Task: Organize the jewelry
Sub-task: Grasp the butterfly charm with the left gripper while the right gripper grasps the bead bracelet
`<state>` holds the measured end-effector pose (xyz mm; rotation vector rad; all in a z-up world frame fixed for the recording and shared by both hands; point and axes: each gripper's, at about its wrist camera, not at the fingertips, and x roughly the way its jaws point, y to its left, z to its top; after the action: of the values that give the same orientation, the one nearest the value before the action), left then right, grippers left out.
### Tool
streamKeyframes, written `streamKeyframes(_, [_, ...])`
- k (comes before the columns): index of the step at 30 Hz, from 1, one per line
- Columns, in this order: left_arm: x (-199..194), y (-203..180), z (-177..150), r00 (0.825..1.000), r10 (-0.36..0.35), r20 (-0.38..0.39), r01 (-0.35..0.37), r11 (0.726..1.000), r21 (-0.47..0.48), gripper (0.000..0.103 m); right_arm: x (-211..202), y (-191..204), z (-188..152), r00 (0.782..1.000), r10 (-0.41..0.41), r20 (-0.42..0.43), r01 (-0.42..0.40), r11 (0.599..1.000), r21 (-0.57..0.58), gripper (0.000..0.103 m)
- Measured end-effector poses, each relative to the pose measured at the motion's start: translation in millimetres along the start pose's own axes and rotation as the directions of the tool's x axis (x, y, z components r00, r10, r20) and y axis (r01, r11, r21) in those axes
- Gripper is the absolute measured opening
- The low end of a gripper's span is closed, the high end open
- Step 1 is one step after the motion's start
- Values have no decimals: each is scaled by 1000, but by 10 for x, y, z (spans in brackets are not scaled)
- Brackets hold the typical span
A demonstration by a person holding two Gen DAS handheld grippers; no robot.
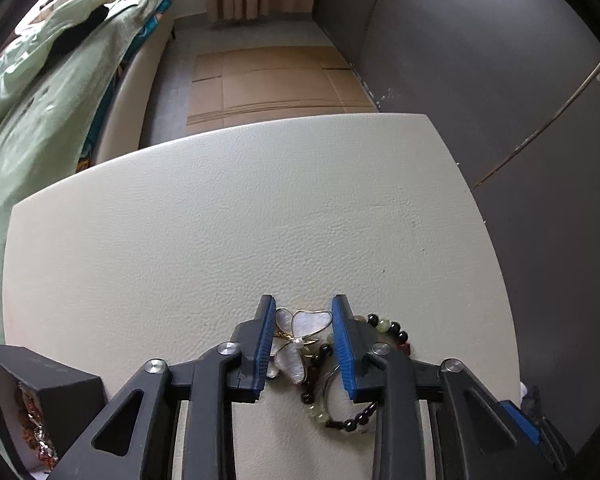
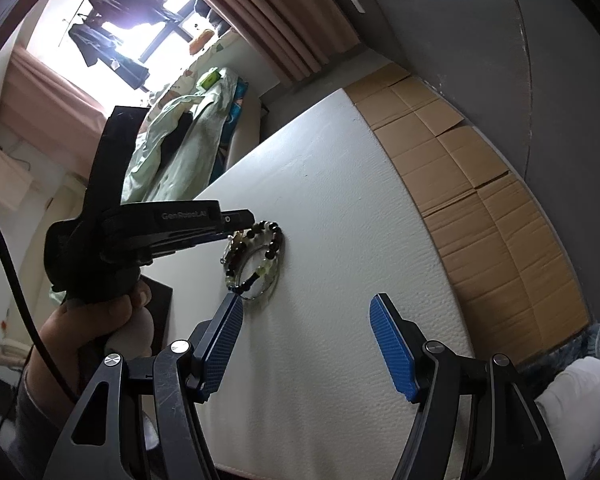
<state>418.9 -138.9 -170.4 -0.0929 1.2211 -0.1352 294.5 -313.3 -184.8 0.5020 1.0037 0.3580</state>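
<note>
A mother-of-pearl butterfly brooch (image 1: 304,322) with gold edging lies on the white table (image 1: 220,220), on a pile of bead bracelets (image 1: 392,330). My left gripper (image 1: 304,300) points steeply down at it, and its blue pads touch the wings on both sides. From the right wrist view the left gripper (image 2: 246,218) hangs over the bracelets (image 2: 268,248), and the brooch is hidden behind it. A thin metal bangle (image 2: 272,288) lies among the beads. My right gripper (image 2: 306,298) stands open just in front of the pile, with nothing between its fingers.
A black box (image 1: 40,384) holding amber-coloured jewelry (image 1: 32,420) stands at the table's left edge. A hand (image 2: 112,320) grips the left tool. A bed with green covers (image 1: 40,100) lies to the left, and flattened cardboard (image 1: 272,80) covers the floor beyond the table.
</note>
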Motion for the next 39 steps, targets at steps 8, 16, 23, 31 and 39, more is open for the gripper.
streamKeyframes(8, [-150,151,32,1000,-3,15,3,1000,3,6,151,137,127,1000,-14,-14,13,998,-57,66])
streamKeyframes(16, [-259,308,-18,1000,-9,27,9,1000,8,2,412,261,314,997,-51,-61,44,993,-105,60])
streamKeyframes(23, [-415,458,-30,998,-33,50,34,999,-13,2,612,418,449,990,-104,-98,87,982,-166,60])
streamKeyframes(31, [-779,616,-54,992,-52,117,56,998,-25,2,785,556,516,966,-230,-121,193,947,-258,27])
streamKeyframes(39, [-1113,862,-146,982,-60,180,71,996,-55,2,683,603,583,974,-198,-107,165,951,-262,8])
